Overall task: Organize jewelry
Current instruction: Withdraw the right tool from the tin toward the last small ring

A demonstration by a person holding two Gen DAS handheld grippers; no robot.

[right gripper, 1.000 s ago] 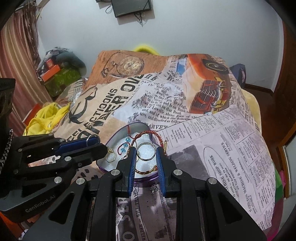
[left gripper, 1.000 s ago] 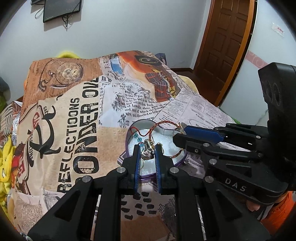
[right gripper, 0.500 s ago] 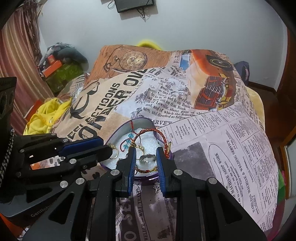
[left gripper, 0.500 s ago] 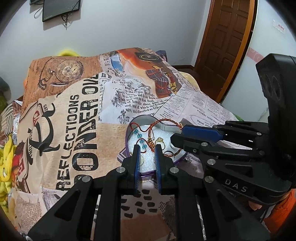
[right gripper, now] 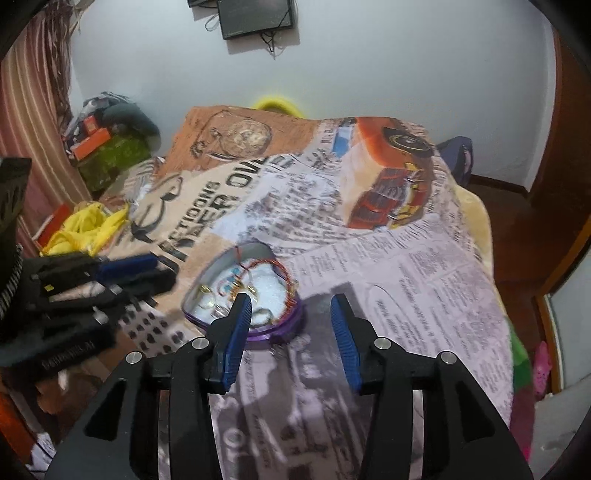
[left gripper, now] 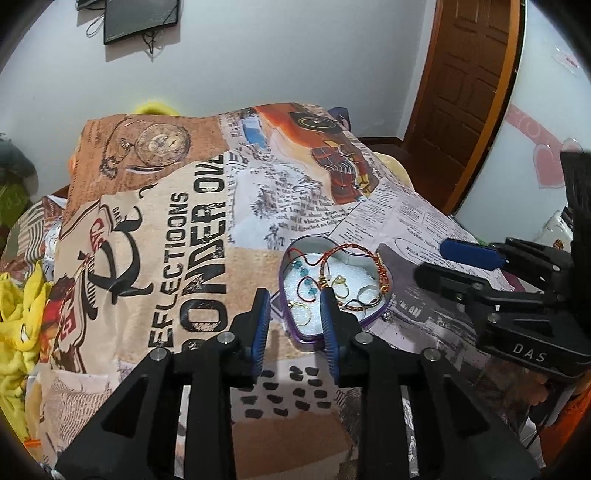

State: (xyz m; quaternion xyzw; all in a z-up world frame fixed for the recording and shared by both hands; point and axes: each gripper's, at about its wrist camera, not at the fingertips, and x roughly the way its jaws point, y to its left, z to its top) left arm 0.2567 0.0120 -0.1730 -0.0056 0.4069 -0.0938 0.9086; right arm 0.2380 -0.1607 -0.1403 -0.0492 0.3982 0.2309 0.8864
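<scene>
Heart-shaped tin (left gripper: 295, 325) with a purple rim, lying on the newspaper-print bedspread (left gripper: 177, 258), near the middle of the bed and toward its near edge. White padding inside, holding the jewelry: a red and gold twisted cord bracelet (left gripper: 382, 275) curving along the far and right side of the tin, a red string with blue beads (left gripper: 303, 271) on the left, several gold rings (left gripper: 298, 312) and thin hoops scattered across the near half. A tiny silver earring (left gripper: 386, 314) on the cloth just beside the tin's right edge, outside it.

Left gripper (left gripper: 293, 301) hanging over the near left part of the tin, blue-padded fingers (left gripper: 260, 325) spread apart, nothing between them; the tin's left rim and one gold ring seen through the gap. Right gripper (right gripper: 290, 308) near the tin's right side, fingers (right gripper: 238, 332) spread wide and bare, its left finger overlapping the tin's near edge in the right wrist view, its right finger over the grey printed cloth. Right wrist view blurred, so small pieces in the tin hard to tell apart there.

Farther off: wooden door (left gripper: 469, 96) at far right, dark wall-mounted screen (right gripper: 255, 16) on the far wall, yellow cloth (right gripper: 83, 229) at the bed's left edge, striped curtain (right gripper: 26, 122) at far left.
</scene>
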